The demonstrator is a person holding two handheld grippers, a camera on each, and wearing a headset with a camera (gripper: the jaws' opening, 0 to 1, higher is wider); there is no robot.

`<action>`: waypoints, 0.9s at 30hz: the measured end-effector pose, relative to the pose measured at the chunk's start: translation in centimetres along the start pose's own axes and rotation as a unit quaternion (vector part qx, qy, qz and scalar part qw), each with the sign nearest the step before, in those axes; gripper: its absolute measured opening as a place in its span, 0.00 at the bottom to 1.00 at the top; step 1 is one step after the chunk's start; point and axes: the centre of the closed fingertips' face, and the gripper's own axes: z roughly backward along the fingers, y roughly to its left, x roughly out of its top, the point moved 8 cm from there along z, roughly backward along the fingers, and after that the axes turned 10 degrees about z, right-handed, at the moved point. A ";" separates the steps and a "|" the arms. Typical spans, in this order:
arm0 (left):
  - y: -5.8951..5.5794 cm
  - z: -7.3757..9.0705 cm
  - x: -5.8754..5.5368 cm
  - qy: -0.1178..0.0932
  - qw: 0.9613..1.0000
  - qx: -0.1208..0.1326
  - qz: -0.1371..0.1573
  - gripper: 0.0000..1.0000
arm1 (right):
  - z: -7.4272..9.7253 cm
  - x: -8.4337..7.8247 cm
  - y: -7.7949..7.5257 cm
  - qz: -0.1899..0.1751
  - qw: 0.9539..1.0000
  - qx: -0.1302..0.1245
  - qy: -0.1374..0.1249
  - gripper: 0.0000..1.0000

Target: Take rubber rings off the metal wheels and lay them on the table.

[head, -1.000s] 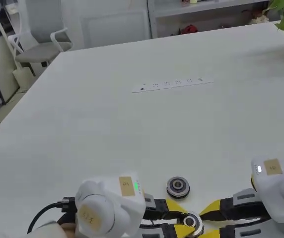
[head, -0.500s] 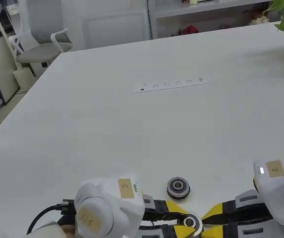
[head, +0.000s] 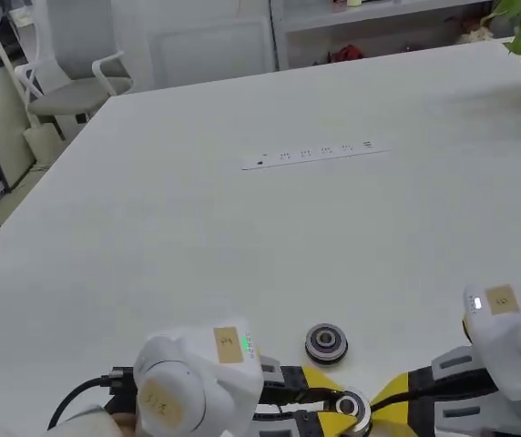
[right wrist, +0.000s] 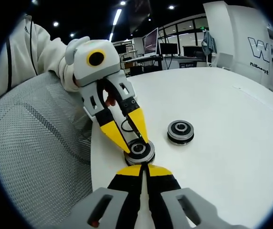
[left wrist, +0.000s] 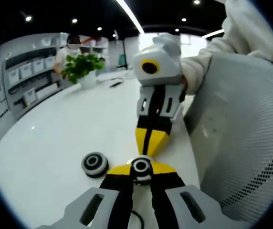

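The white table [head: 197,237] looks as it did half a second ago: the left gripper [left wrist: 141,170] stays clamped on the near metal wheel [right wrist: 140,150], and the right gripper [right wrist: 143,168], jaws together, touches its rim. The second wheel [head: 326,343] lies just beside. The gripper views catch a wall "W" [right wrist: 259,47], the head view a power strip [head: 315,155].

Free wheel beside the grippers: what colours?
The free wheel is black with a silvery ring; clearest in right gripper view.

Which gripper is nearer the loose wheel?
Left. The left gripper, clamped on the other wheel, lies right beside the loose wheel; the right gripper, shut, sits beyond that other wheel, farther off.
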 end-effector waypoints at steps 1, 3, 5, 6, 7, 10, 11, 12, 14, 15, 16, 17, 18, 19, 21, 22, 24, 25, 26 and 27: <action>0.0 0.0 0.0 0.000 1.000 0.000 0.000 0.14 | 0.0 0.0 0.0 -0.006 1.000 0.000 0.001 0.00; 0.0 0.0 0.0 -0.001 1.000 0.000 0.000 0.14 | 0.0 0.0 -0.1 -0.021 1.000 -0.004 0.003 0.00; 0.1 0.0 -0.1 -0.001 1.000 0.000 0.001 0.14 | 0.0 -0.1 -0.1 -0.043 0.999 -0.007 0.002 0.00; 0.1 0.1 -0.1 -0.001 1.000 0.001 0.001 0.14 | 0.0 -0.2 -0.2 -0.055 0.998 -0.007 0.000 0.00; 0.0 0.1 -0.1 -0.001 1.000 0.001 0.000 0.14 | 0.0 -0.2 -0.2 -0.060 0.998 -0.006 -0.002 0.00; 0.0 0.1 -0.1 -0.001 1.000 0.000 0.000 0.14 | 0.1 -0.4 -0.3 -0.082 0.997 -0.004 -0.007 0.00; 0.0 0.1 -0.1 -0.001 1.000 -0.001 -0.001 0.14 | 0.1 -0.4 -0.3 -0.087 0.996 -0.004 -0.008 0.00; 0.0 0.1 -0.1 -0.001 1.000 -0.001 -0.001 0.14 | 0.2 -0.4 -0.3 -0.095 0.995 -0.003 -0.010 0.00; 0.0 0.1 -0.1 -0.001 1.000 -0.002 -0.001 0.14 | 0.3 -0.5 -0.3 -0.105 0.994 -0.002 -0.015 0.00; 0.0 0.1 -0.1 -0.001 1.000 -0.002 -0.002 0.14 | 0.3 -0.5 -0.3 -0.115 0.993 -0.001 -0.019 0.00; 0.0 0.1 -0.1 -0.001 1.000 -0.003 -0.002 0.14 | 0.4 -0.5 -0.3 -0.121 0.992 0.000 -0.021 0.00; 0.0 0.1 -0.1 -0.001 1.000 -0.003 -0.002 0.14 | 0.4 -0.6 -0.4 -0.131 0.991 0.001 -0.025 0.00; 0.0 0.1 -0.1 0.000 1.000 -0.005 -0.003 0.14 | 0.4 -0.6 -0.4 -0.136 0.990 0.002 -0.027 0.00; 0.0 0.1 -0.1 0.001 1.000 -0.005 -0.003 0.14 | 0.5 -0.6 -0.3 -0.146 0.989 0.003 -0.030 0.00; 0.0 0.2 -0.1 0.001 1.000 -0.006 -0.004 0.14 | 0.6 -0.6 -0.5 -0.160 0.986 0.004 -0.038 0.00; 0.0 0.2 -0.1 0.002 1.000 -0.006 -0.004 0.14 | 0.7 -0.6 -0.5 -0.171 0.984 0.006 -0.043 0.00; 0.0 0.2 -0.1 0.002 1.000 -0.007 -0.005 0.14 | 0.7 -0.7 -0.5 -0.182 0.982 0.007 -0.047 0.00; 0.0 0.2 -0.1 0.002 1.000 -0.007 -0.005 0.14 | 0.7 -0.7 -0.5 -0.188 0.981 0.009 -0.049 0.00; -0.1 0.2 -0.1 0.003 1.000 -0.007 -0.005 0.14 | 0.7 -0.7 -0.4 -0.195 0.979 0.010 -0.051 0.00; -0.1 0.2 -0.1 0.003 1.000 -0.008 -0.005 0.14 | 0.7 -0.7 -0.4 -0.199 0.978 0.011 -0.053 0.00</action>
